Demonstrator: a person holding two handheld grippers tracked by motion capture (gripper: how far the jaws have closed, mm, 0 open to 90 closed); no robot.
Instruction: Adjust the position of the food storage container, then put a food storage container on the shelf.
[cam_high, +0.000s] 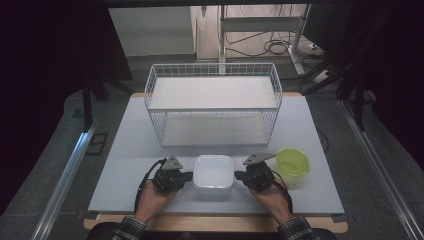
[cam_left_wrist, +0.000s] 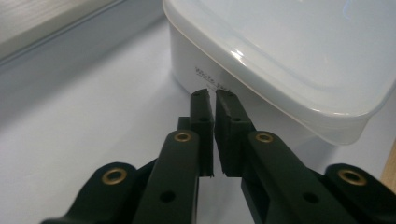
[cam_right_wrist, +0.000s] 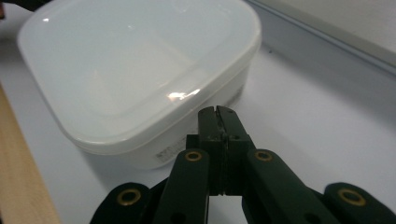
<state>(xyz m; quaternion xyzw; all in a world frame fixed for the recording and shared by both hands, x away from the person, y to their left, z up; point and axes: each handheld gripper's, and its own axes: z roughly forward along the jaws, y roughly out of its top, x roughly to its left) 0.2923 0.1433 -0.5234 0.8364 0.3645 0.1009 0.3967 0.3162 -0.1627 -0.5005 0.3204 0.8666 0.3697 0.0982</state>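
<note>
Left gripper at lower centre-left of the high view, tips against the left wall of the white lidded container. In the left gripper view, fingers nearly together, a thin slit between them, nothing clamped, tips at the container side just under the lid rim, near a printed label.

Container at lower centre of the high view, on the bench, between both grippers, lid seated. Wire rack behind it at centre frame, two white shelves, well apart from the container.

Right gripper at lower centre-right, mirrored against the right wall. In the right gripper view, fingers pressed together, empty, tips just under the lid rim of the container.

Green lid at lower right, on the bench, just beside the right gripper.

Likely step: squeezing the container between two closed grippers for a lift toward the rack.

Risks, as judged:
- Smooth sloped plastic walls, narrow tips: slipping down or out if inward pressure is uneven.
- One side raised sooner: tilting, dropping on the bench.
- Pressing under the rim: popping the lid loose.
- Right elbow swinging out: knocking the green lid.
</note>
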